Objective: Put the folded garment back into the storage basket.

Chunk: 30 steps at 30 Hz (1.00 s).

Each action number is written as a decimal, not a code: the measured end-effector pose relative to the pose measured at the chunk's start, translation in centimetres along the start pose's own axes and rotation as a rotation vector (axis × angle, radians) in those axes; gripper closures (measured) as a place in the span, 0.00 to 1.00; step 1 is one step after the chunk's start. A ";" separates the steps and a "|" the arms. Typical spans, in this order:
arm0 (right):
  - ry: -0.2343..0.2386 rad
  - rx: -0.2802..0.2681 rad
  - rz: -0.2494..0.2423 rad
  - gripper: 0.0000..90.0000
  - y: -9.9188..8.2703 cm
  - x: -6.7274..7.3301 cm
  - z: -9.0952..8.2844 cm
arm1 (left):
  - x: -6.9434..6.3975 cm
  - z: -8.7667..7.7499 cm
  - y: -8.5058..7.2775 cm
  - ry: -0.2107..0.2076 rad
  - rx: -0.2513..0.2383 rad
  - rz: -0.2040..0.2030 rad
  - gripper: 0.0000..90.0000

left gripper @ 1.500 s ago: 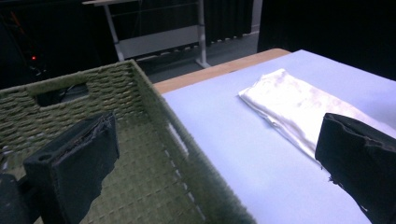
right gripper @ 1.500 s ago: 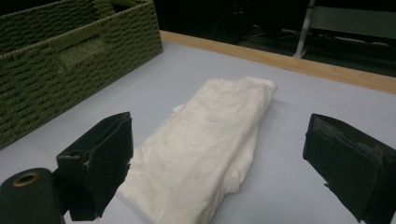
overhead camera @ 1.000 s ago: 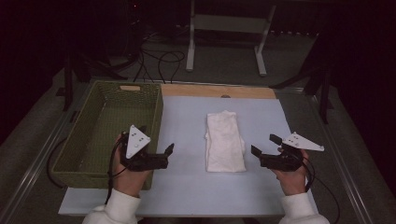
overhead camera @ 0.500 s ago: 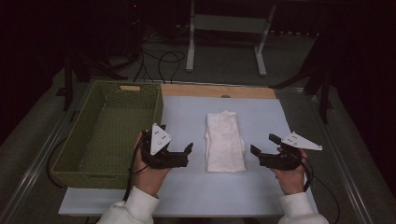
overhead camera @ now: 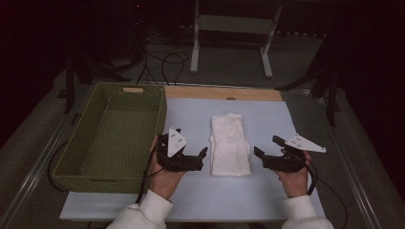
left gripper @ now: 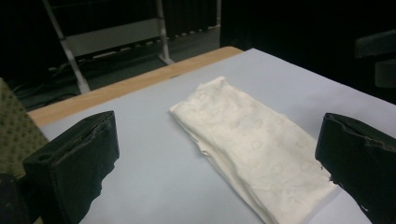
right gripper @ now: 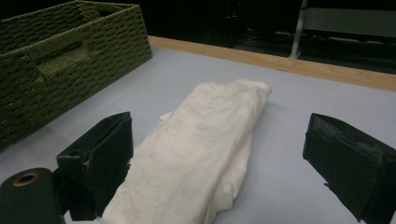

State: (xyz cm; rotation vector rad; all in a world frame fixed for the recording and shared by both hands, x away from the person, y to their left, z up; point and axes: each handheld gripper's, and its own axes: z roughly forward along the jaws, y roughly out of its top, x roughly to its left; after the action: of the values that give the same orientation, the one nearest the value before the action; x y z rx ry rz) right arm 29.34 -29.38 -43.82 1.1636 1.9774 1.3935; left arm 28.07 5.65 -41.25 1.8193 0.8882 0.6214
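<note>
A folded white cloth point(overhead camera: 230, 145) lies lengthwise on the pale blue table top point(overhead camera: 248, 195). My left gripper point(overhead camera: 203, 158) is just left of the cloth's near end, open, jaws pointing at it. In the left gripper view the cloth point(left gripper: 247, 140) lies between and beyond the wide-apart jaws of that gripper point(left gripper: 215, 161). My right gripper point(overhead camera: 266, 147) is open just right of the cloth's near end. In the right gripper view the cloth point(right gripper: 201, 144) runs away from the left jaw of that gripper point(right gripper: 224, 165). Neither gripper holds anything.
A green woven basket point(overhead camera: 160, 114) stands at the table's left side, close behind my left hand; the right gripper view shows the basket point(right gripper: 70, 56) at its far left. A wooden strip point(overhead camera: 222, 93) runs along the table's far edge. Stand legs and cables are on the floor beyond.
My left gripper has moved right, from the basket's side to the cloth's left edge. The right gripper and the cloth have stayed put.
</note>
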 end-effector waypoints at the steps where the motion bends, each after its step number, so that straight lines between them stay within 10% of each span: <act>1: -0.002 -0.001 0.003 0.09 0.0 0.0 0.1 | -0.1 0.2 -0.1 -0.005 0.006 0.002 0.00; 30: -0.008 0.050 0.014 0.09 -0.7 -0.5 3.9 | -0.7 6.3 -1.8 -0.029 0.038 0.022 0.00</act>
State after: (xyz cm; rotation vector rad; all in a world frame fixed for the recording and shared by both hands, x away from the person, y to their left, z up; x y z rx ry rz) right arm 32.34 -27.80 -46.00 1.2053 2.0133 1.3508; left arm 31.80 2.07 -45.34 1.8695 0.8664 0.5941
